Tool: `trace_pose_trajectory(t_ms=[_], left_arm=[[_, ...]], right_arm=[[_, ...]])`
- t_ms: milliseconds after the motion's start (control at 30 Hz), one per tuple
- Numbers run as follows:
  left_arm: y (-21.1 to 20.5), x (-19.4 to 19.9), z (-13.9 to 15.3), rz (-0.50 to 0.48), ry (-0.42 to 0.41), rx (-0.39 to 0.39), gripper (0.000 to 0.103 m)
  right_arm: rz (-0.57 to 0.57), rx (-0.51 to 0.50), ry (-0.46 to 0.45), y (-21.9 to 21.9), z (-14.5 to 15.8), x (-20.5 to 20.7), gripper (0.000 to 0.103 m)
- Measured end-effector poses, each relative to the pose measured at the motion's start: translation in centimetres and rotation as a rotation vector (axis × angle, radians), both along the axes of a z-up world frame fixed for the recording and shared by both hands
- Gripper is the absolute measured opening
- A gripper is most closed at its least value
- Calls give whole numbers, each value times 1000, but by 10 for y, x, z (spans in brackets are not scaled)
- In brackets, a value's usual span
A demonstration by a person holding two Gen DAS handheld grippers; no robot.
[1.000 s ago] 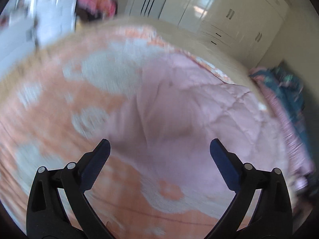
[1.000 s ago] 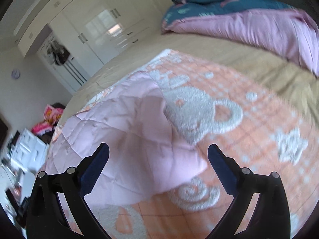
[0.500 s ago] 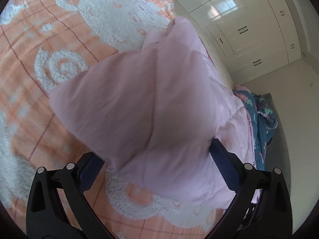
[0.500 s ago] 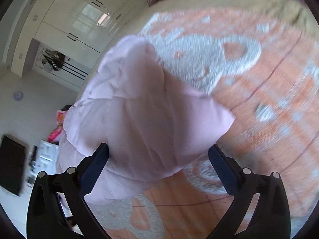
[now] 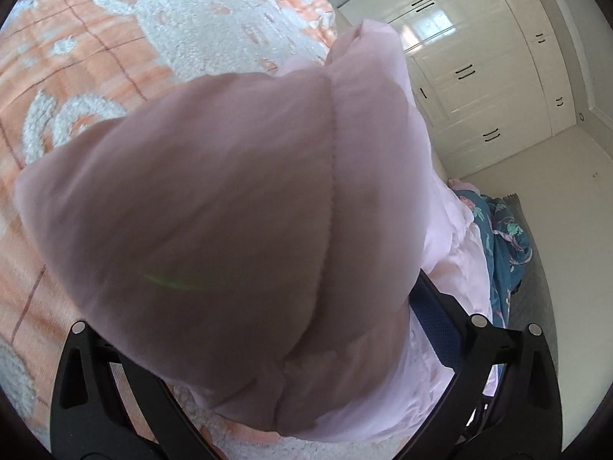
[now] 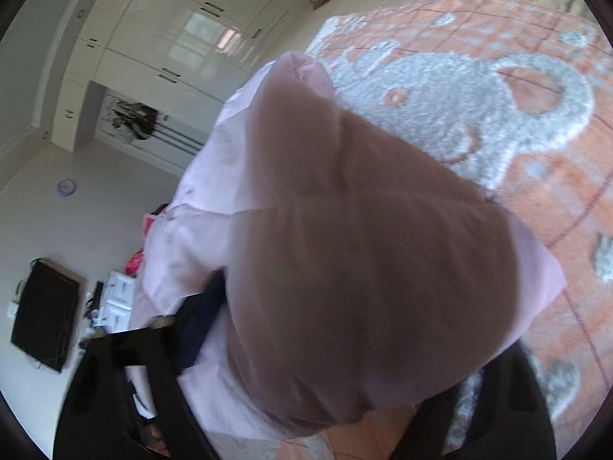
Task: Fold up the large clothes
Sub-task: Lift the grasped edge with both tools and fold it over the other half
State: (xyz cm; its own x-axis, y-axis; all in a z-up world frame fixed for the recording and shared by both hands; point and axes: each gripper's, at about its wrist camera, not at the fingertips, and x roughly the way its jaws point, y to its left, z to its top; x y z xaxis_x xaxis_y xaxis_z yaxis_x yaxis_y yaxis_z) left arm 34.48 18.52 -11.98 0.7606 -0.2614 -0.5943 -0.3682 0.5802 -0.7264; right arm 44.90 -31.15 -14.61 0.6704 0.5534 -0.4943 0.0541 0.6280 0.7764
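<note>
Left claw point(image 5: 264, 349): spread wide around a corner of the pink quilt point(image 5: 214, 222); no clamp visible, one blue pad point(image 5: 436, 326) showing bare at the right, the other hidden by cloth.
Right claw point(image 6: 318, 349): also parted, a second quilt corner bulging between the fingers; whether pinched, cannot tell.
Reason for placement: probably two corners taken at once, ready to carry one edge over for a fold.
Pink quilt: partly draped over both claws, the rest lying on the orange bear blanket point(image 5: 76, 57) spread over the bed.
Blue floral bedding point(image 5: 502, 237): heaped farther off, apart from the quilt.
Wardrobe point(image 5: 482, 88): doors closed, contents hidden.
</note>
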Motion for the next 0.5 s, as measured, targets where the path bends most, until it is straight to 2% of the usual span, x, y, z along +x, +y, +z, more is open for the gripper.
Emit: trace_pose_trajectory(t_ms=[67,133,167,233,300,400,500], left_arm=[[-1,2,2,-8,-8,11,91],[-2,2,5,-11,-20,23,77],[-4,2,10,-17,-24,51,73],[-11,3,18,-27,-32,110,57],[-18,2,28,-39,-43,186,48],[-25,3,37,-51,-52,248,40],[-32,4,49,-60,-61,306,36]], right_arm=[[5,-21,-20,5,6,-1,50],[13,-46,-38,8,12,-1,45],[18,-66,-48,10,15,-1,43],[26,-110,-68,15,22,-1,40],[34,-155,-86,20,28,-2,38],[52,-218,-117,26,37,-3,36],[65,-273,-151,33,47,-6,33]])
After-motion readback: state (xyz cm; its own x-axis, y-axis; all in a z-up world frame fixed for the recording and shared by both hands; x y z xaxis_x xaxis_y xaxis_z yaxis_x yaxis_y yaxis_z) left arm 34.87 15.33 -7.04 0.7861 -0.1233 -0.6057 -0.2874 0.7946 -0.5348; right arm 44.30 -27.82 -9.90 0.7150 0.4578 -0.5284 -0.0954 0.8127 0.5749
